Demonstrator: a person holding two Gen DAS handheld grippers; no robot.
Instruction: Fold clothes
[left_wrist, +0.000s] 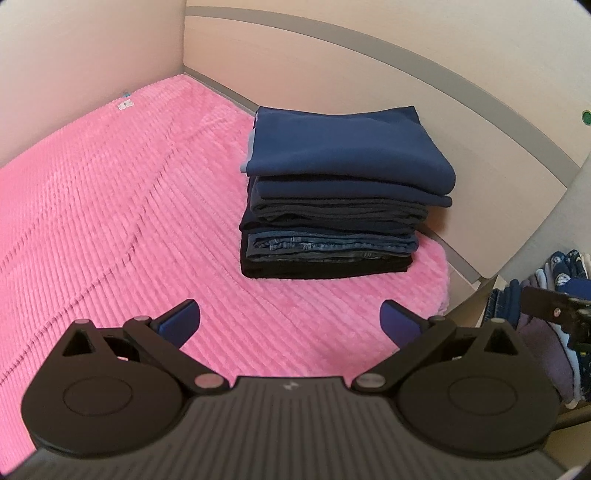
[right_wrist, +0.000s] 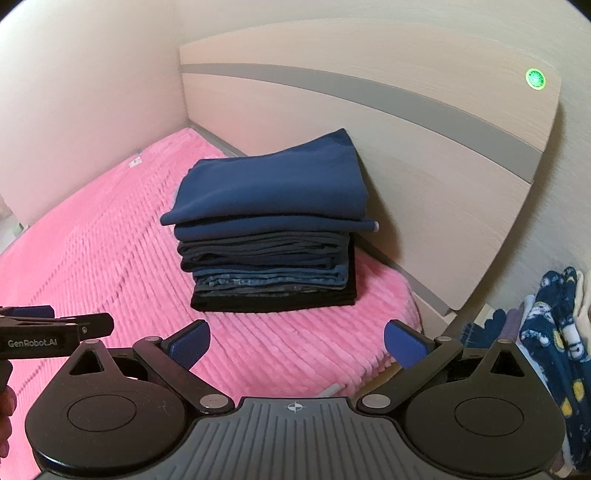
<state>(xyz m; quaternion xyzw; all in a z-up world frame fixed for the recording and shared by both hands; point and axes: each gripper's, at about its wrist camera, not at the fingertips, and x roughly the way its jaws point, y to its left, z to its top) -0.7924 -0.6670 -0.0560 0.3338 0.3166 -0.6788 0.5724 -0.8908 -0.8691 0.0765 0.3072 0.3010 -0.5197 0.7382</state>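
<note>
Folded stack (left_wrist: 340, 192) rests on the pink bed (left_wrist: 110, 206); left claw (left_wrist: 290, 321) and right claw (right_wrist: 297, 343), jaws apart and empty, hover before the stack. Likely next: fetch an unfolded garment (right_wrist: 554, 332) right of the stack.

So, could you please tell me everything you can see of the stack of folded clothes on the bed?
The stack of folded clothes sits on the pink ribbed blanket, near the wooden headboard, though contact with it cannot be confirmed. It holds several flat-folded garments: navy blue fabric on top, dark grey layers beneath, then blue denim, and a black piece at the bottom. Folded edges face the cameras; the top piece overhangs slightly. Neither gripper touches it.
</note>
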